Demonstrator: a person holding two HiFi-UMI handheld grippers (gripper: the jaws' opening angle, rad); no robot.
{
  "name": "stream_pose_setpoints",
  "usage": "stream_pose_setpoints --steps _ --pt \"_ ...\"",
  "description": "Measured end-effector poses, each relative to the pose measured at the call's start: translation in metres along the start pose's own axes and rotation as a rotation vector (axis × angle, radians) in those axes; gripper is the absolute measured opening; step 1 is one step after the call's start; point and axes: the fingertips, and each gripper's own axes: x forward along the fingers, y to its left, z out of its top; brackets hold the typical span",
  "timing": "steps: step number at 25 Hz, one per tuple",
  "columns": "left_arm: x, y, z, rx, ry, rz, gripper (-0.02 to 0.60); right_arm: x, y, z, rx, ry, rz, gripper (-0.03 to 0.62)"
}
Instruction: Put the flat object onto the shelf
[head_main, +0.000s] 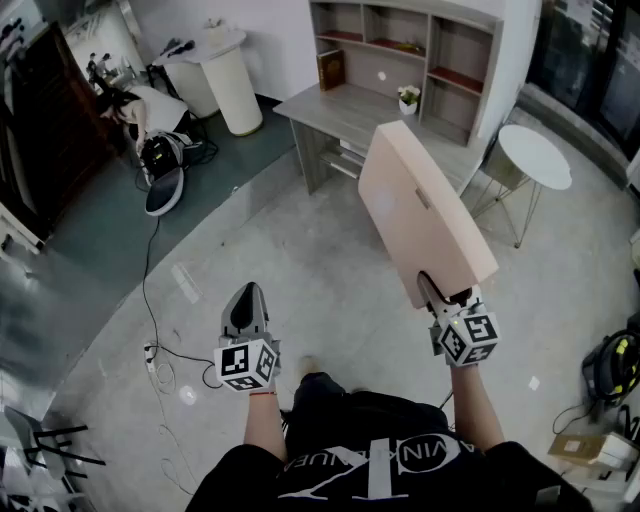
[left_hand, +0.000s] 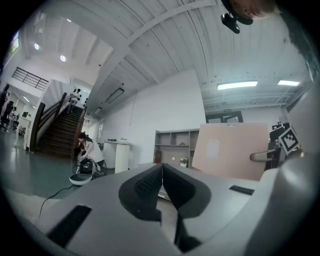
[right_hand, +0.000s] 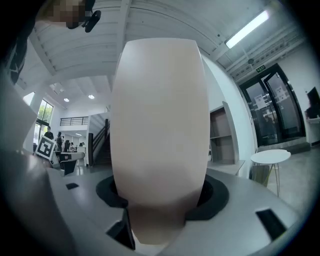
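Board is what your right gripper holds. Its jaws pinch the bottom end, and the flat tan board sticks up in the air, leaning toward the shelf, well apart from it. Your left gripper has its jaws pressed together with nothing in them.

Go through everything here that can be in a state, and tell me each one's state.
Flat board: held off the floor, clamped at its near end.
Right gripper: jaws closed on the flat board.
Left gripper: jaws together, empty.
Shelf: open-fronted, flat board not yet on it.
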Motion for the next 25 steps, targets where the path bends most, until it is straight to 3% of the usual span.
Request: stream_pose_setpoints --steps 25 --pt "0.043 0.002 -0.008 0.007 0.039 0.014 0.006 0.042 -0.025 -0.008 0.066 -0.013 0.028 0.290"
